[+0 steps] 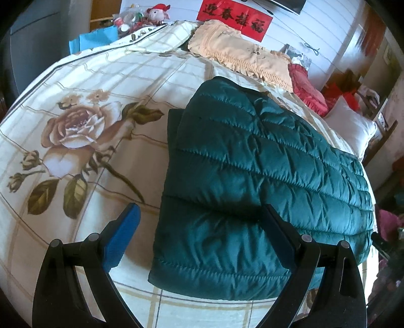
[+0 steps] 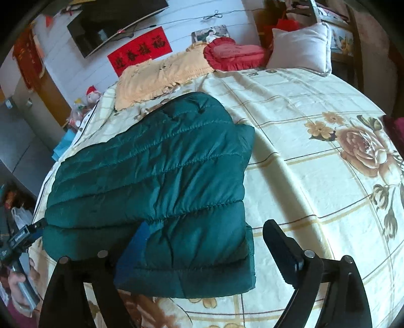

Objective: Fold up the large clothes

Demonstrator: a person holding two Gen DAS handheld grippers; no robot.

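A dark green quilted puffer jacket (image 1: 252, 176) lies folded flat on a cream floral bedspread (image 1: 88, 83). My left gripper (image 1: 202, 227) is open and hovers above the jacket's near left corner, its blue pad over the bedspread and its right finger over the jacket. In the right wrist view the jacket (image 2: 164, 189) lies left of centre. My right gripper (image 2: 204, 242) is open above the jacket's near right corner. The left gripper (image 2: 22, 239) shows at the far left edge, held by a hand.
Pillows line the head of the bed: a peach one (image 1: 240, 53), a red one (image 2: 234, 55), a white one (image 2: 303, 48). A red banner (image 1: 234, 17) hangs on the wall. Clutter and a soft toy (image 1: 156, 12) lie beyond the bed.
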